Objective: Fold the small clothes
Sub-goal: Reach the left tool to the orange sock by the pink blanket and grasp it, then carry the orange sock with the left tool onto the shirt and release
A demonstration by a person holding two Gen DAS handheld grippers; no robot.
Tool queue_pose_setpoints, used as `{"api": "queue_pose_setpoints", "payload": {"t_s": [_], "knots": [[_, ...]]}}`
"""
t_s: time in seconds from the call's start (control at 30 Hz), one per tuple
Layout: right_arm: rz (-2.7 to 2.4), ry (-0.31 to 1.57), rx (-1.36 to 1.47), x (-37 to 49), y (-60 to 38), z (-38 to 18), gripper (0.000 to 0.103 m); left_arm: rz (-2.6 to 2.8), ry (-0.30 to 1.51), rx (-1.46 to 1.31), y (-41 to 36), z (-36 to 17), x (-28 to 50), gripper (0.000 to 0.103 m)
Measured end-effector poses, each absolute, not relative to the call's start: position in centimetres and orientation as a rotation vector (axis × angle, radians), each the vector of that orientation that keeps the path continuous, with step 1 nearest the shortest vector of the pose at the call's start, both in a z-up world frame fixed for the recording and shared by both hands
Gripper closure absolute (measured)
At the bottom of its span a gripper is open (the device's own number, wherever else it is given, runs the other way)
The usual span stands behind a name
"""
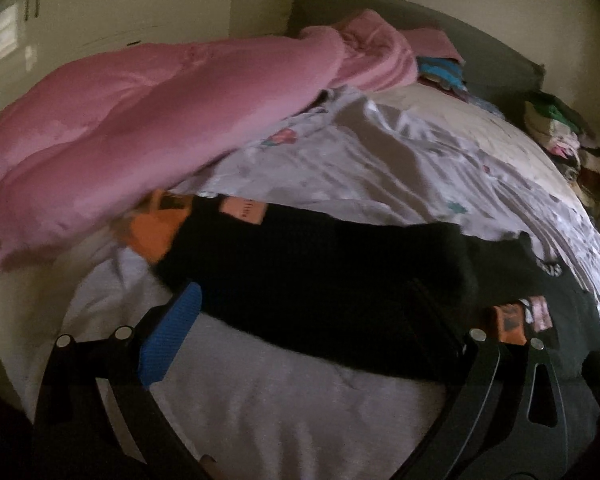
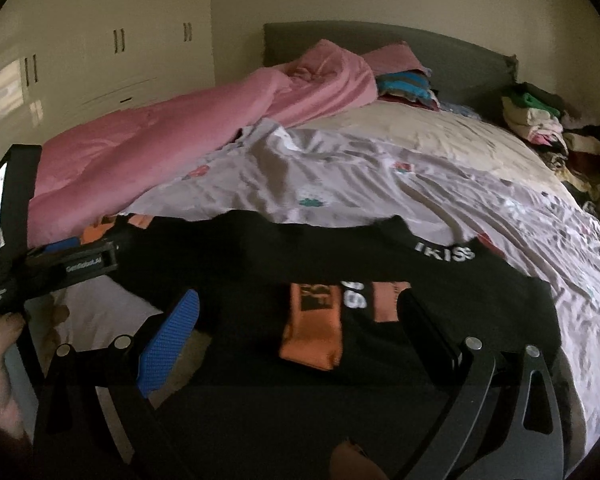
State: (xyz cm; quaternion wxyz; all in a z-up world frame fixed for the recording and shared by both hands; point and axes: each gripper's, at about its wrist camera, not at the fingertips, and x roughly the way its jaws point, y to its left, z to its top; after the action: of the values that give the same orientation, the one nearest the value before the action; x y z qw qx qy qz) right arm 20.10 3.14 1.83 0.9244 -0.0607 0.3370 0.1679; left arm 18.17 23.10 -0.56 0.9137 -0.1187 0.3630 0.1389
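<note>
A black garment (image 1: 320, 280) with orange patches and white lettering lies spread across the near edge of the bed; it also shows in the right wrist view (image 2: 340, 260). My left gripper (image 1: 312, 320) is open, its blue-padded left finger (image 1: 172, 336) just at the garment's near edge. My right gripper (image 2: 300, 328) is open, its jaws wide over the garment's orange patch (image 2: 312, 332). The left gripper's body (image 2: 72, 268) shows at the left of the right wrist view, by the garment's left end.
A pink duvet (image 1: 140, 120) is heaped on the bed's left side. A patterned white sheet (image 2: 340, 176) covers the middle. Stacks of clothes (image 2: 540, 120) sit at the far right, more folded items (image 2: 404, 84) lie by the grey headboard (image 2: 420, 48), and white wardrobes (image 2: 100, 40) stand behind.
</note>
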Motion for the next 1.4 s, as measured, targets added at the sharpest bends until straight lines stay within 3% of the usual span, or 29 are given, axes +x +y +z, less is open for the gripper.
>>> {"api": "queue_pose_setpoints", "payload": {"t_s": [0.67,0.73,0.8,0.87,0.9,1.0,1.4], "knots": [[0.453,0.704,-0.163,20.5,9.7,0.9,0.004,0.353,0.835,-0.508,32.9,-6.0,19.9,0.010],[0.454,0.717,-0.143,20.3,9.5,0.6,0.004,0.355,0.830,-0.555,34.2,-7.0,20.4,0.024],[0.447,0.730,-0.128,20.2,9.2,0.3,0.004,0.355,0.806,-0.592,35.5,-7.5,20.5,0.059],[0.439,0.732,-0.122,20.0,8.8,0.2,0.004,0.341,0.757,-0.652,36.6,-7.3,19.7,0.081],[0.433,0.731,-0.118,19.9,8.6,0.2,0.004,0.323,0.735,-0.677,36.9,-7.0,19.4,0.087],[0.412,0.730,-0.095,19.6,7.6,0.4,0.004,0.287,0.680,-0.652,36.3,-5.1,18.4,0.091],[0.305,0.715,0.016,18.4,0.1,1.2,0.005,0.188,0.540,-0.479,29.7,2.3,15.5,0.092]]}}
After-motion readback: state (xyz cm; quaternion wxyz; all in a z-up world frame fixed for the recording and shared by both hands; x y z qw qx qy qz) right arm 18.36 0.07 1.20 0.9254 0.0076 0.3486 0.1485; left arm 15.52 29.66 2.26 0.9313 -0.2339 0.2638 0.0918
